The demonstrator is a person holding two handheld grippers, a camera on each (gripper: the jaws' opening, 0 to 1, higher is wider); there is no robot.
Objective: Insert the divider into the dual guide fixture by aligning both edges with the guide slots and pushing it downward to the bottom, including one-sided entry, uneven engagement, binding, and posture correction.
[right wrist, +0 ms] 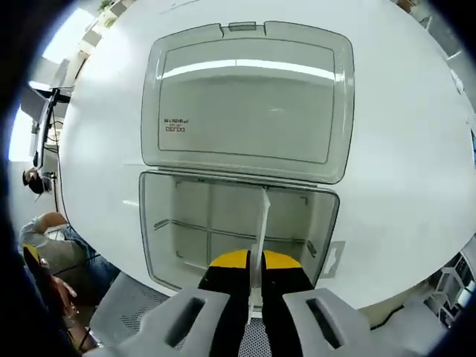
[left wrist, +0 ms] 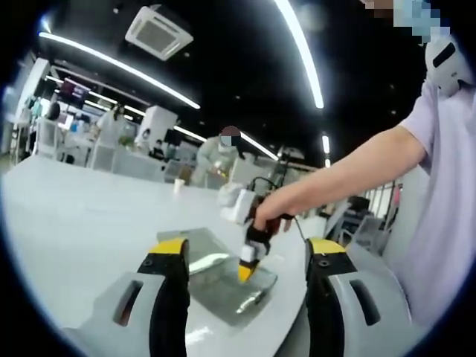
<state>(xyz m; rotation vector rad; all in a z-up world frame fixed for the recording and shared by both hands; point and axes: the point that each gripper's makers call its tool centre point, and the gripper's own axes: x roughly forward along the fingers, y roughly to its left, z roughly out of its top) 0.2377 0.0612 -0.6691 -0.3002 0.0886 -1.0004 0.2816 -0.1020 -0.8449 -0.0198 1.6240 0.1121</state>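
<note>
Across the left gripper view, the left gripper (left wrist: 245,256) stands idle at the bottom with its yellow-tipped jaws wide apart and nothing between them. Between those jaws, at lower centre, sits the translucent grey plastic box (left wrist: 223,286) on the white table (left wrist: 82,223), and just right of centre the right gripper (left wrist: 249,264), held in a person's hand (left wrist: 279,204), points down into it.

At the left and centre of the right gripper view, the same box (right wrist: 160,223) lies open, its hinged clear lid (right wrist: 245,97) folded back toward the top of the frame. Right of centre, the thin white divider panel (right wrist: 262,230) stands edge-on inside the box, and the right gripper (right wrist: 249,262) is clamped on its near edge. The step appears to be the downward push; whether both edges sit in their slots cannot be told. Next comes a straight, level press, with a slight correction if one side binds.
</note>
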